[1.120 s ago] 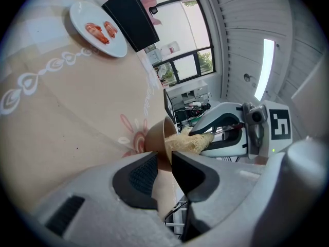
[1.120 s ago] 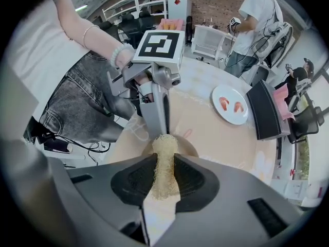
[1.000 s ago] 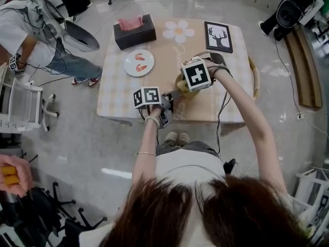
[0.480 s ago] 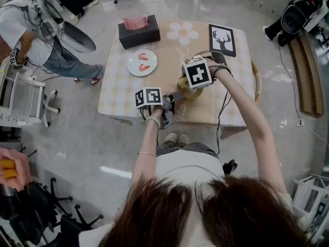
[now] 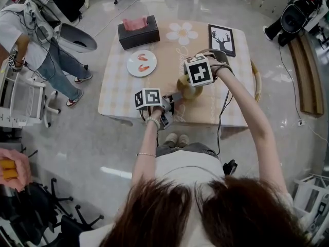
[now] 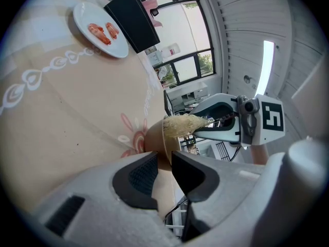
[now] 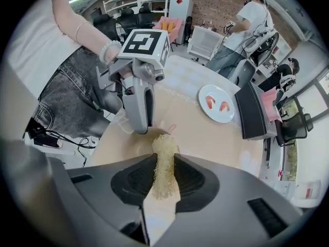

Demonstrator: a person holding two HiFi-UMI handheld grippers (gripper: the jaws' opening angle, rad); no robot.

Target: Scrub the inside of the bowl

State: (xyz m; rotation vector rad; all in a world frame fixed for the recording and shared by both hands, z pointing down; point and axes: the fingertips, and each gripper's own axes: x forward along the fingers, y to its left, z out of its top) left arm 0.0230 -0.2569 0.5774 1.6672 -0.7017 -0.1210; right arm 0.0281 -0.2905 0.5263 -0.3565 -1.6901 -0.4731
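Note:
A tan bowl (image 5: pixel 186 90) stands on the beige tablecloth near the table's front edge. My left gripper (image 5: pixel 171 99) holds it from the left, its jaws shut on the thin rim (image 6: pixel 163 147). My right gripper (image 5: pixel 190 85) hangs over the bowl, shut on a pale yellow mesh scrubber (image 7: pixel 163 161). The scrubber's tip pokes down into the bowl (image 7: pixel 134 147). In the left gripper view the scrubber (image 6: pixel 184 123) shows above the rim, held by the right gripper (image 6: pixel 205 125). The bowl's bottom is hidden by the right gripper's marker cube in the head view.
A white plate (image 5: pixel 132 65) with two shrimp pieces lies at the back left. Behind it stands a black tissue box (image 5: pixel 138 31). A framed deer picture (image 5: pixel 222 39) and a flower mat (image 5: pixel 181 32) lie at the back. A person (image 5: pixel 31 40) stands left of the table.
The right gripper's cube has shifted slightly up and to the right over the bowl. The left gripper keeps its hold on the rim. The person at the left has stepped.

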